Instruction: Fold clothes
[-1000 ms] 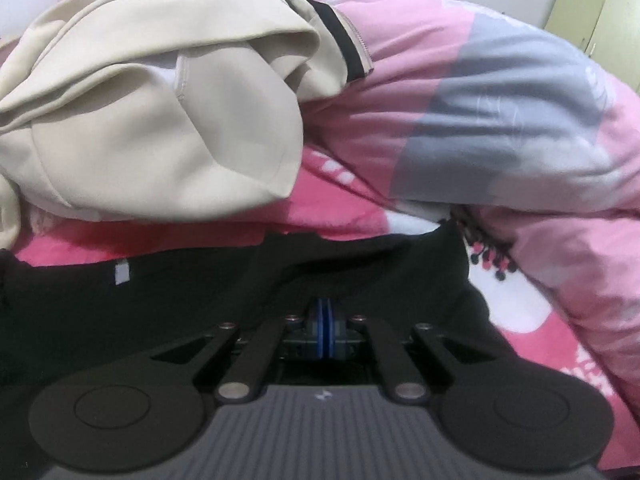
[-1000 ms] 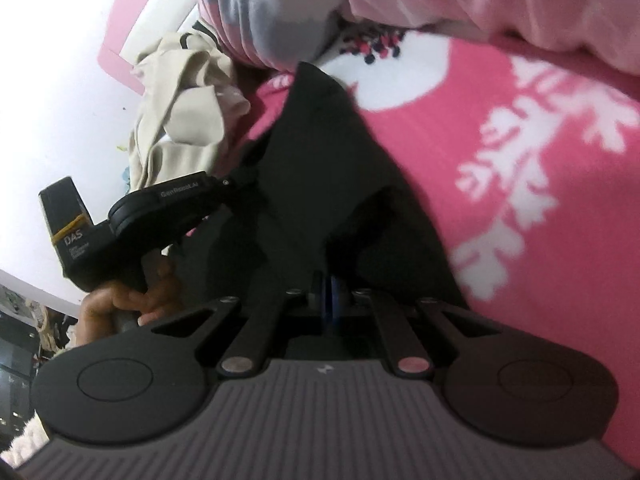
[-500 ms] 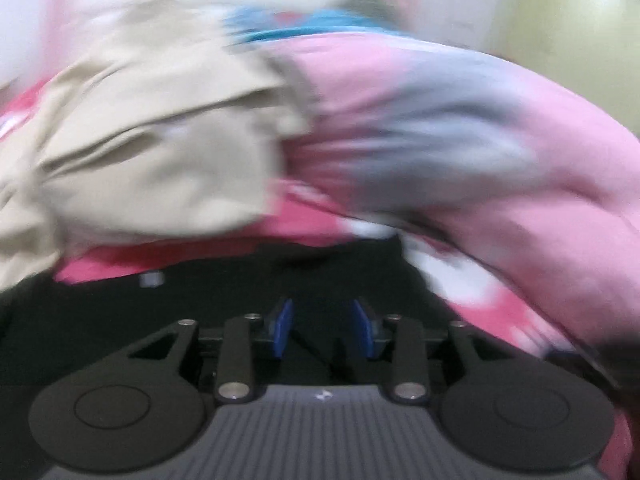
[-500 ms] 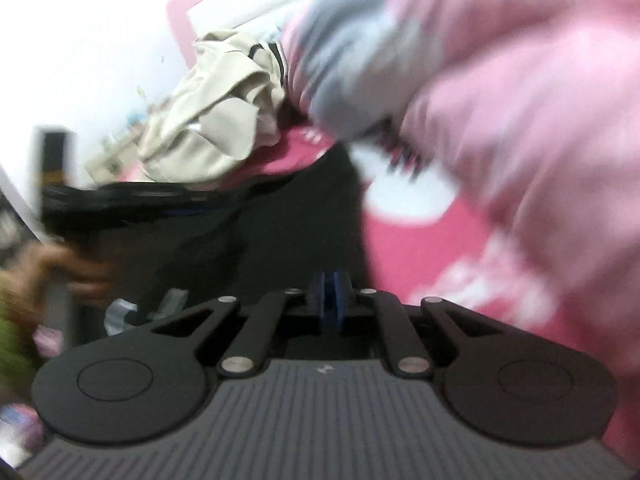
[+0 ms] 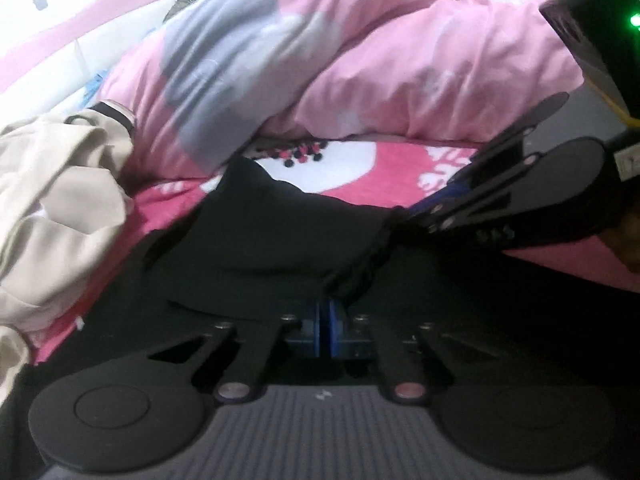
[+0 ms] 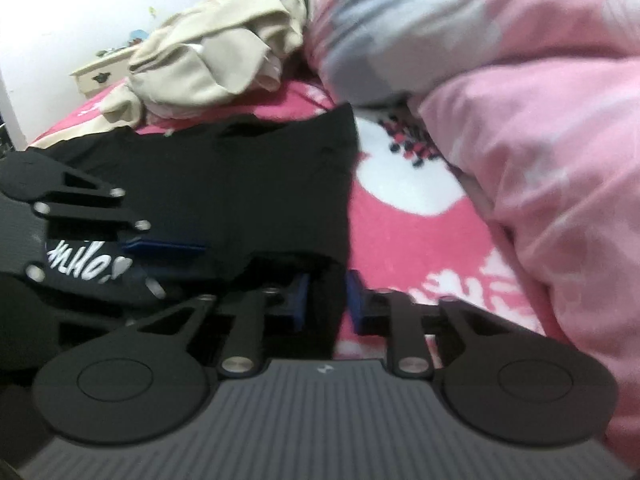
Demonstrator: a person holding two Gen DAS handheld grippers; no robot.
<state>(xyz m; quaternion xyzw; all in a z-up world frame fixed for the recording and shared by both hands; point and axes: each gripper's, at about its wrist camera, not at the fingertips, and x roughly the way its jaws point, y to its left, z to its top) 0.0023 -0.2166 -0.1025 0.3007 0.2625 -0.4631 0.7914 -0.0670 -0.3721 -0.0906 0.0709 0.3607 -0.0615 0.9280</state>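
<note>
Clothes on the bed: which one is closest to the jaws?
The black garment, spread on the red blanket right at the jaws. The beige one lies crumpled farther back, beside the pink duvet.

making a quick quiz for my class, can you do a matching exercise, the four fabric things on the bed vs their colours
Things:
1. top
2. crumpled garment
3. duvet
4. blanket

Colours:
a. pale pink with grey patches
b. red-pink with white pattern
c. black
d. beige

Pairs: 1-c, 2-d, 3-a, 4-b
</note>
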